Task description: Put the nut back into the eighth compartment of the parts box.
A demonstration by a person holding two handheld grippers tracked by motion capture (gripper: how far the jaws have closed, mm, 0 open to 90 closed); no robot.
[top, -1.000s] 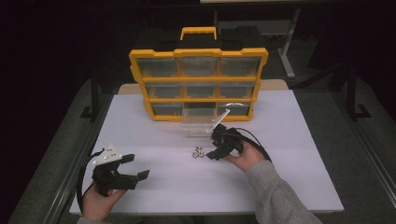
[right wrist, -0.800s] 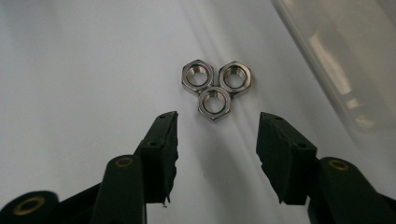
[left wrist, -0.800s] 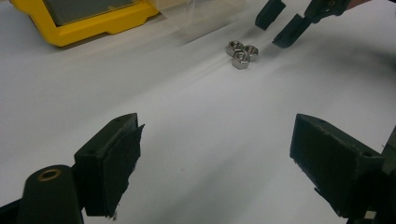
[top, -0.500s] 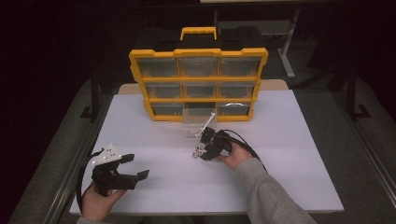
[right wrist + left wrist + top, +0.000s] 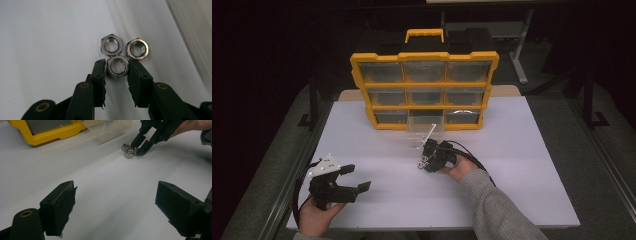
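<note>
Right gripper (image 5: 116,68), tilted down to the table, has just closed, apparently clamping one nut (image 5: 117,66); left gripper (image 5: 115,206) gapes.

the high view looks forward and down from above the person's near side, taking in the whole white table (image 5: 522,165) with the yellow organizer (image 5: 424,90) at its far edge. the left gripper view sits low near the left corner, facing across the tabletop toward three steel nuts (image 5: 128,150) well ahead of it. the right gripper view looks almost straight down, very close over those nuts (image 5: 123,53), the part of the scene both gripper views share.
</note>
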